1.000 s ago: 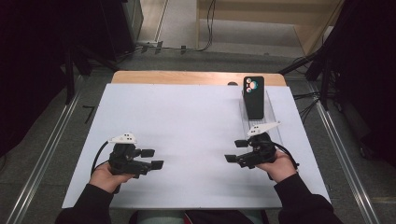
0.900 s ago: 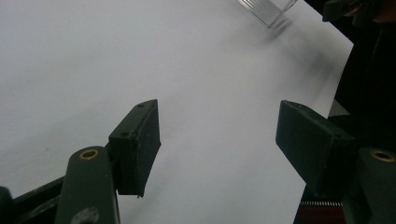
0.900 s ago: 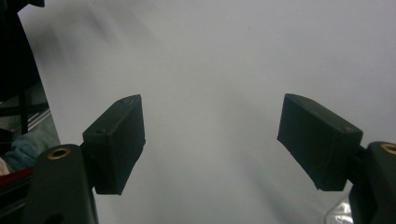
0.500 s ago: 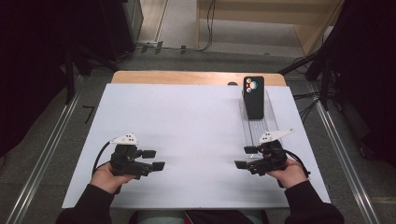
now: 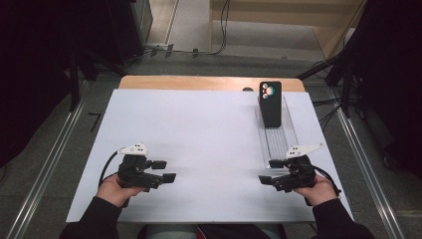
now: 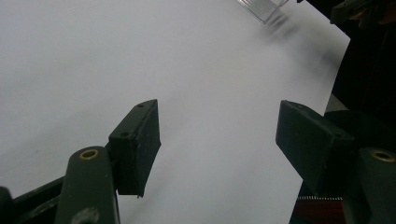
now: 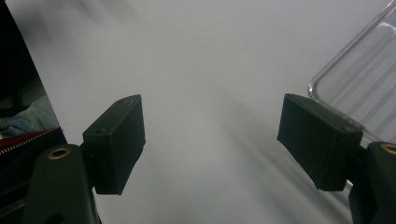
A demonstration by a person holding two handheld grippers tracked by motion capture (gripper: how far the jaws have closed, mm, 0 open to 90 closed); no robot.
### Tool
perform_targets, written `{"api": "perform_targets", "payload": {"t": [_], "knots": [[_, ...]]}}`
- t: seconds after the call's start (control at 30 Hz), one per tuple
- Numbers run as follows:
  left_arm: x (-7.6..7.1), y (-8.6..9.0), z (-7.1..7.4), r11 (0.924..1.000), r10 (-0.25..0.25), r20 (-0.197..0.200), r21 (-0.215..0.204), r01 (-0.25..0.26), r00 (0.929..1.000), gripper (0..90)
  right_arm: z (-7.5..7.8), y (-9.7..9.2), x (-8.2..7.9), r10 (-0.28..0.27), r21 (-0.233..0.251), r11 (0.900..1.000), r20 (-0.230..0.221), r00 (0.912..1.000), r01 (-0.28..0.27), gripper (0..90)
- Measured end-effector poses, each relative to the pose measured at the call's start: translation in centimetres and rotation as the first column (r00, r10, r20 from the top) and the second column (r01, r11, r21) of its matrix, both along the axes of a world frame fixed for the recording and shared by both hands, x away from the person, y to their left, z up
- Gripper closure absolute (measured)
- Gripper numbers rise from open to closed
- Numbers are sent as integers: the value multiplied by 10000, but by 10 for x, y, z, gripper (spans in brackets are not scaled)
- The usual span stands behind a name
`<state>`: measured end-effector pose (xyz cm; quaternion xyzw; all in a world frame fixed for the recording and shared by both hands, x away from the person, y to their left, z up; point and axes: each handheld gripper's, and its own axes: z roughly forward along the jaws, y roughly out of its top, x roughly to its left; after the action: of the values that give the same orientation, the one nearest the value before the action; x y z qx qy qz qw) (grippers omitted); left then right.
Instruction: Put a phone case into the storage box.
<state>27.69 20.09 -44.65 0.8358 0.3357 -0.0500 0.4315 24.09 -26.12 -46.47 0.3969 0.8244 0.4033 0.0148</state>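
High view: my right gripper [image 5: 265, 172], jaws wide and empty, waits at six o'clock of the phone [image 5: 270, 103] (standing in its clear tray [image 5: 278, 144]), ready to reach.

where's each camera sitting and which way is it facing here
High view: above the person's side of the table, looking forward and down; both forearms and hands enter from the bottom, left claw and right claw open.
Left gripper view: rides on the left claw, looking along its open jaws across the white table toward the clear tray.
Right gripper view: rides on the right claw, aimed at the table, tray corner beside one jaw.
Shared: all three show the white table and the clear tray; the high view shows a phone on it.
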Motion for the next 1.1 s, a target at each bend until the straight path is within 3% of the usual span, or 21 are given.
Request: {"api": "perform_targets", "payload": {"t": [0.4, 1.1], "knots": [[-3, 9, -3, 10000, -14, -32, 20, 14, 10000, 310, -4, -7, -4, -241, -126, 9996, -8, 9997, 241, 213], [-2, 6, -6, 9999, -128, -66, 72, 129, 9999, 310, -5, -7, -4, -324, -297, 9990, -34, 9995, 323, 213]]}}
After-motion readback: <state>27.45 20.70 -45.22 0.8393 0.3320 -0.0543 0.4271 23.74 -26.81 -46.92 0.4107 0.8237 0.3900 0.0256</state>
